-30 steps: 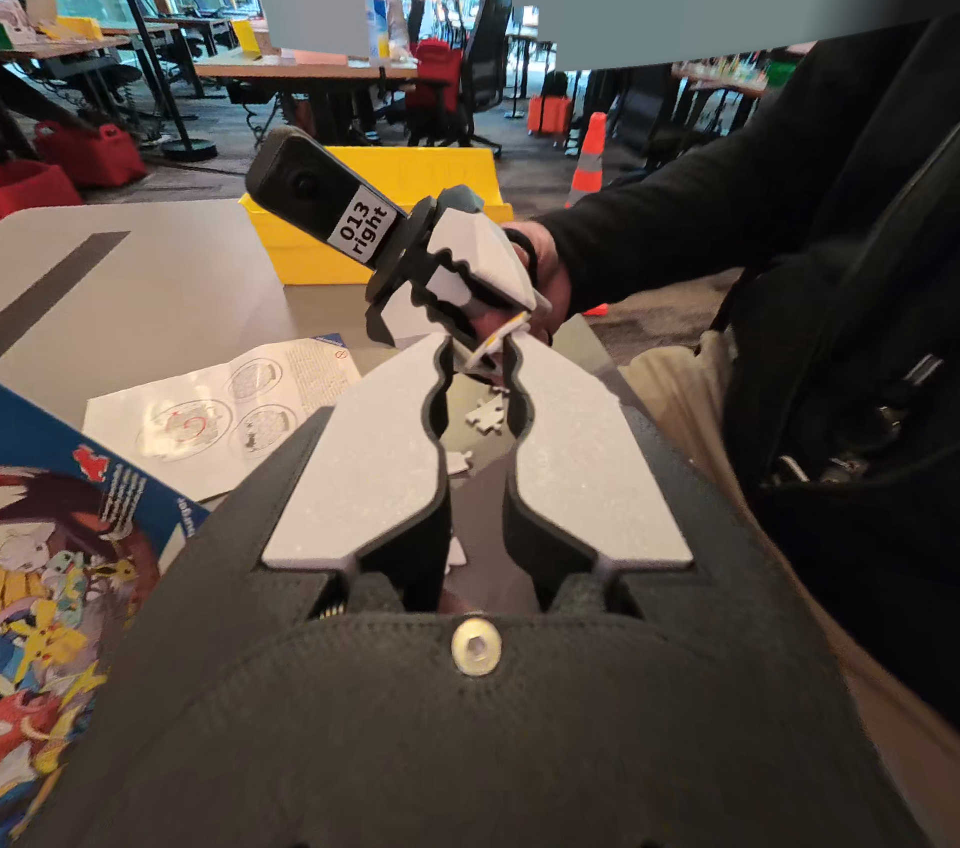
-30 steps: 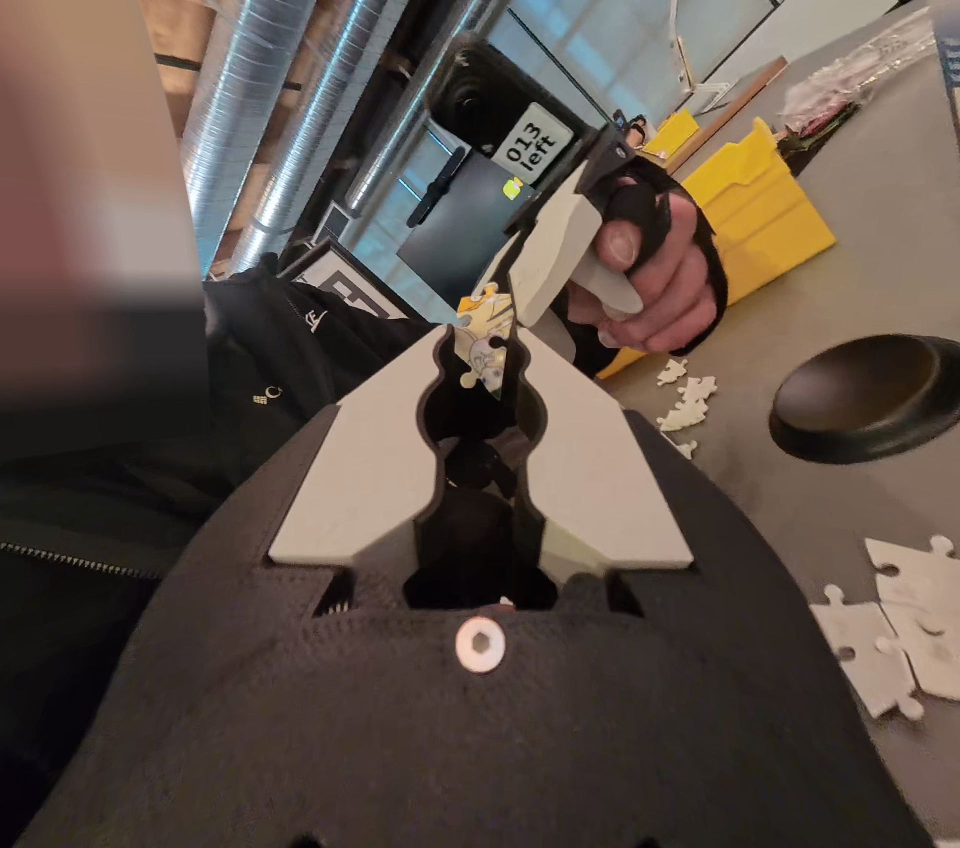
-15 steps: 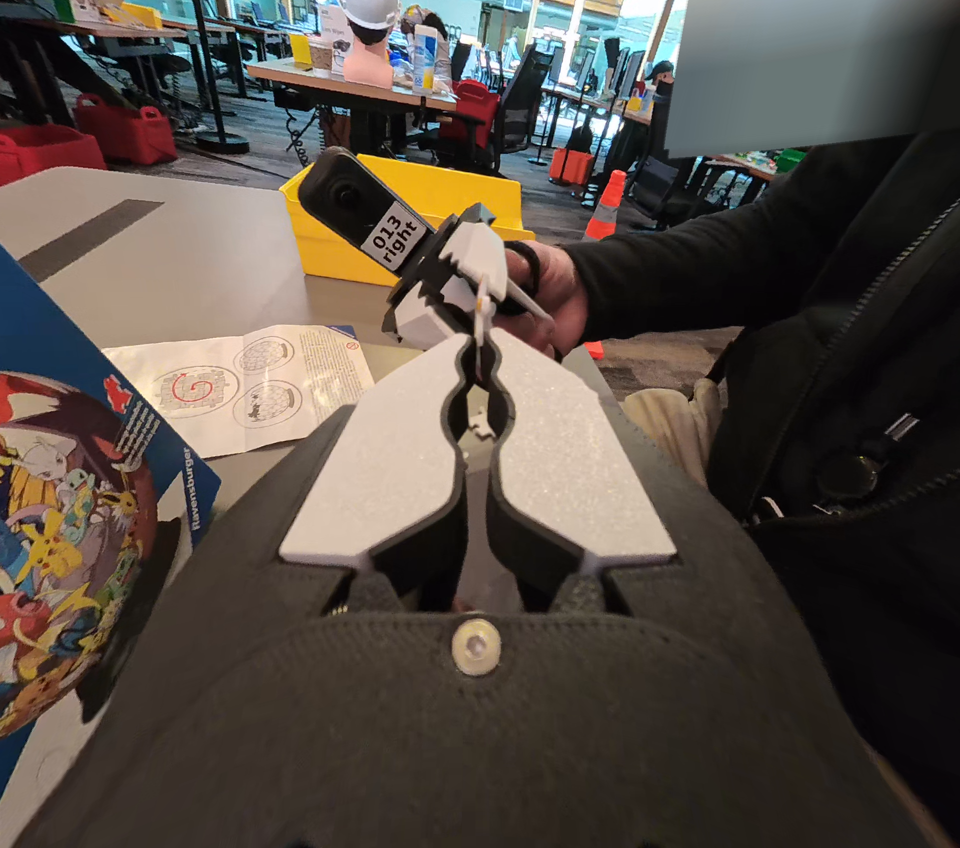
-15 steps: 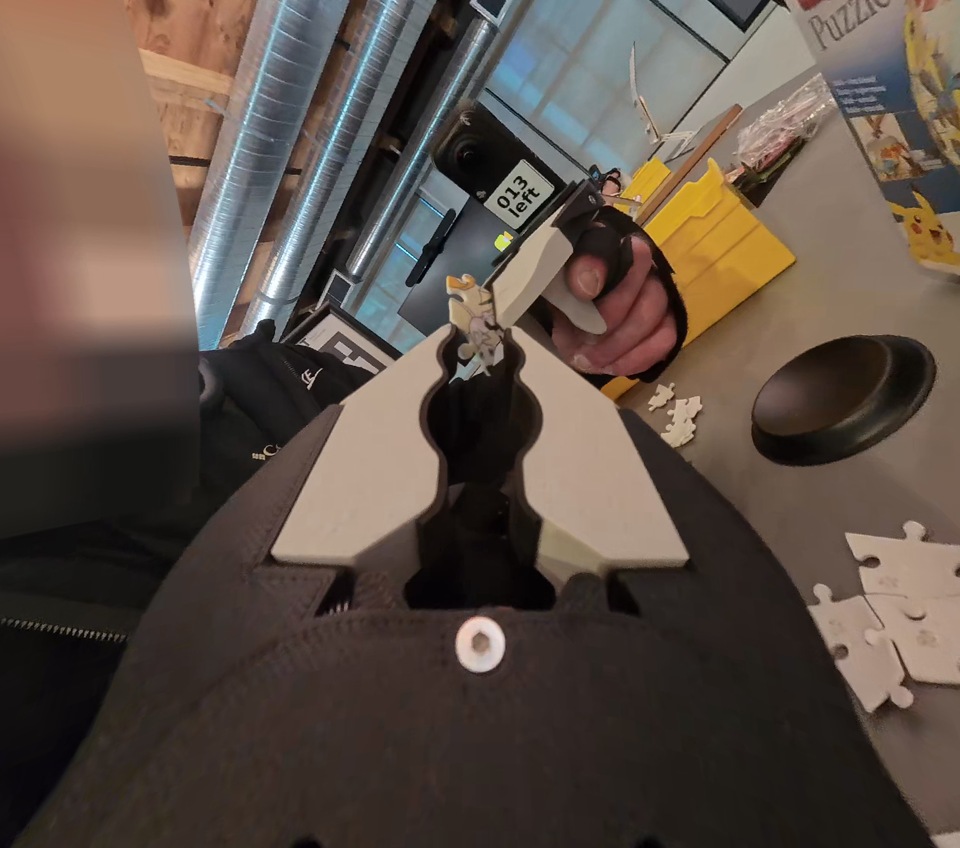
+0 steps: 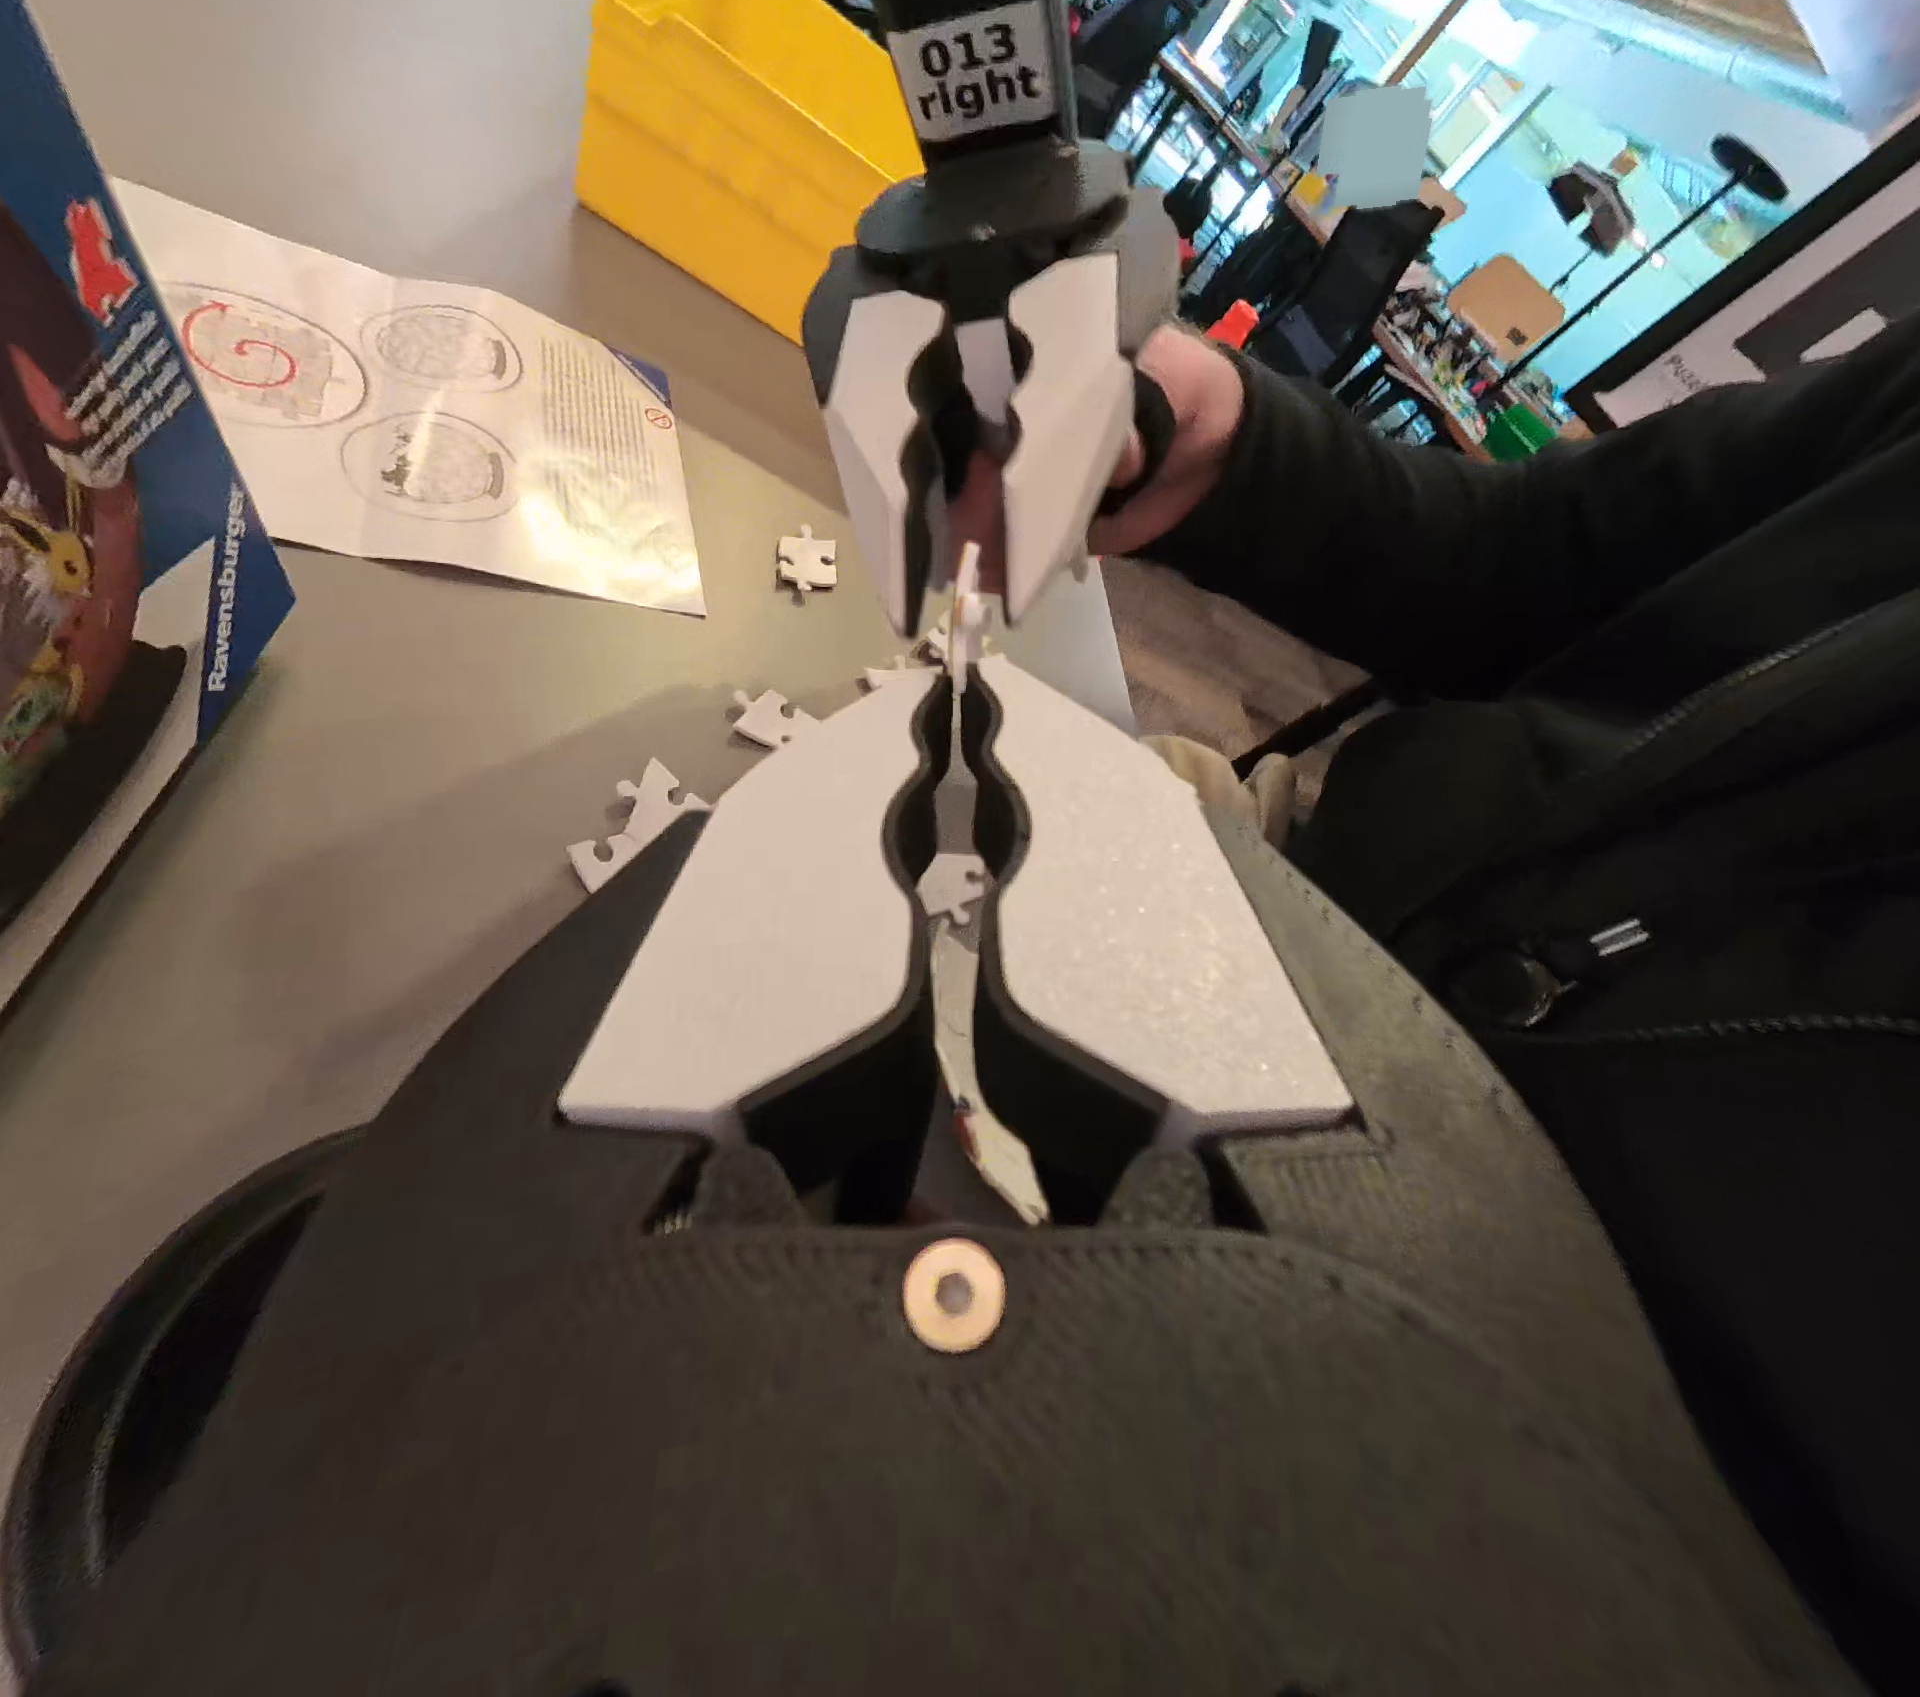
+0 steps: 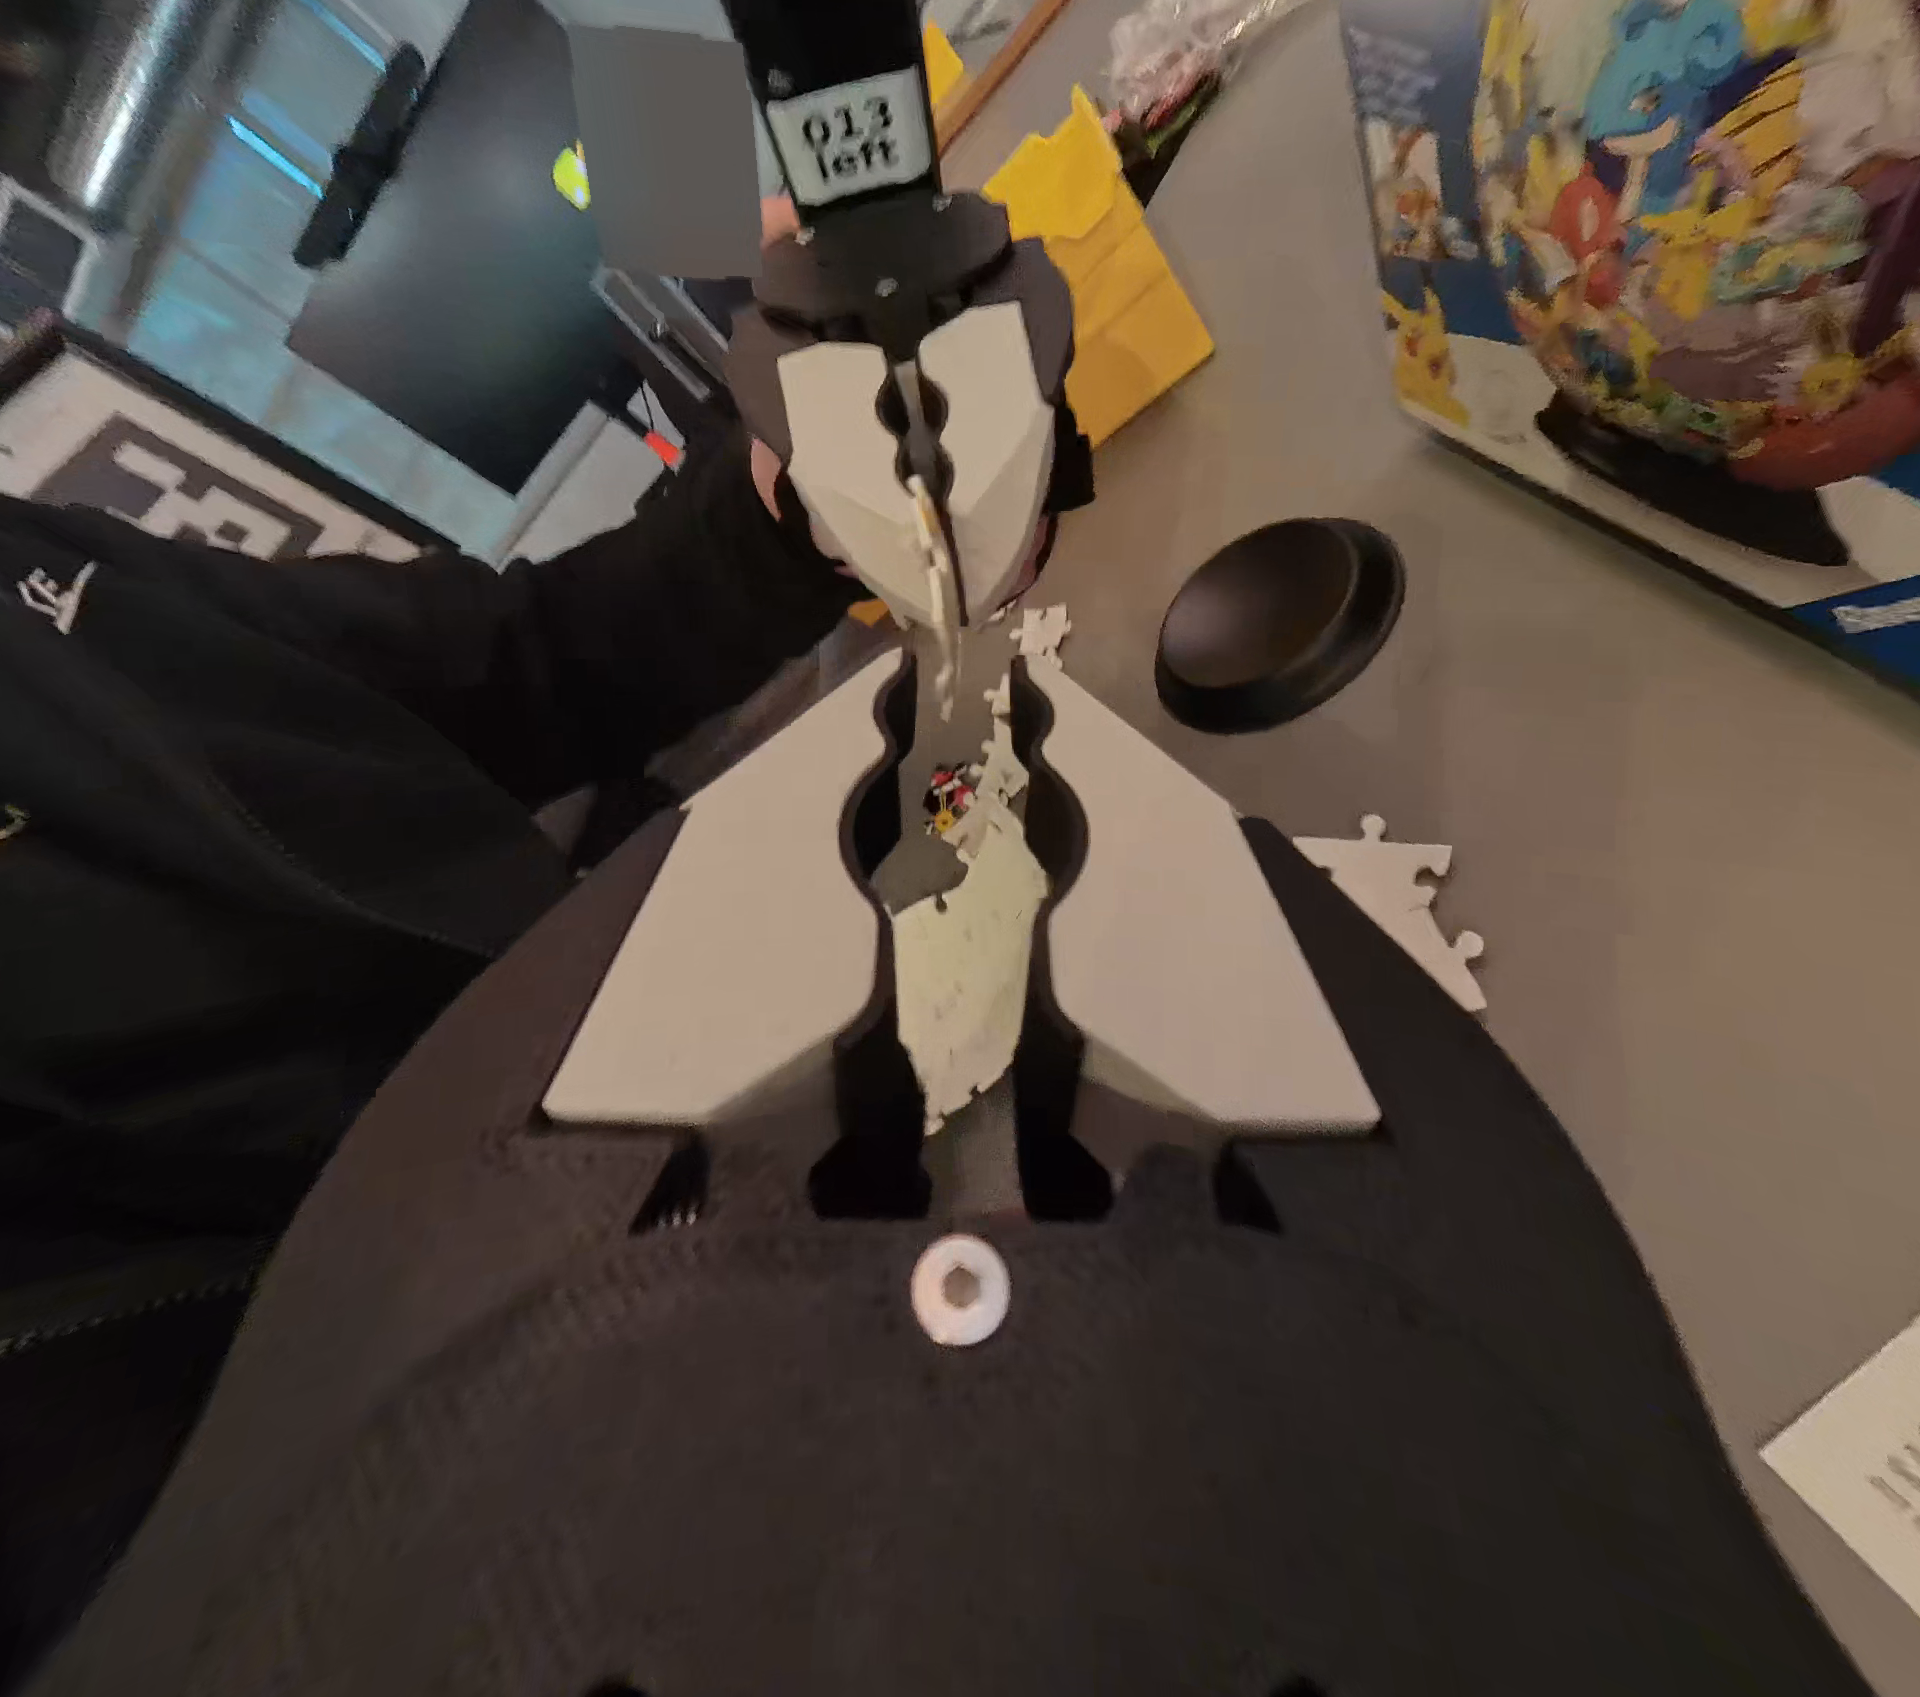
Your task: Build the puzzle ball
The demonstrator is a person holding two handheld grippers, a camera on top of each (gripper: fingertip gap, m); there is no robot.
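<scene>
Grey tabletop [image 5: 343,89], two claws nose to nose above it.
Left claw [image 5: 958,691] pinches a puzzle piece [image 5: 966,624] edge-on; right claw [image 6: 961,691] is spread, released, over the white joined pieces [image 6: 971,972]; loose pieces [image 5: 805,558] lie scattered below.

The two grippers are held nose to nose above the worktop [image 5: 395,743], tips almost meeting. The left gripper [image 5: 954,691] has its jaws drawn nearly together, pinching a thin puzzle piece [image 5: 964,629] edge-on at the tips. The right gripper [image 6: 961,691] faces it with jaws parted, a clear gap between its fingers [image 6: 727,951], nothing clamped in them. A hand [image 5: 1174,442] in a dark sleeve [image 5: 1455,525] grips the right gripper's handle from behind. The other hand is mostly hidden behind the left gripper's body.
</scene>
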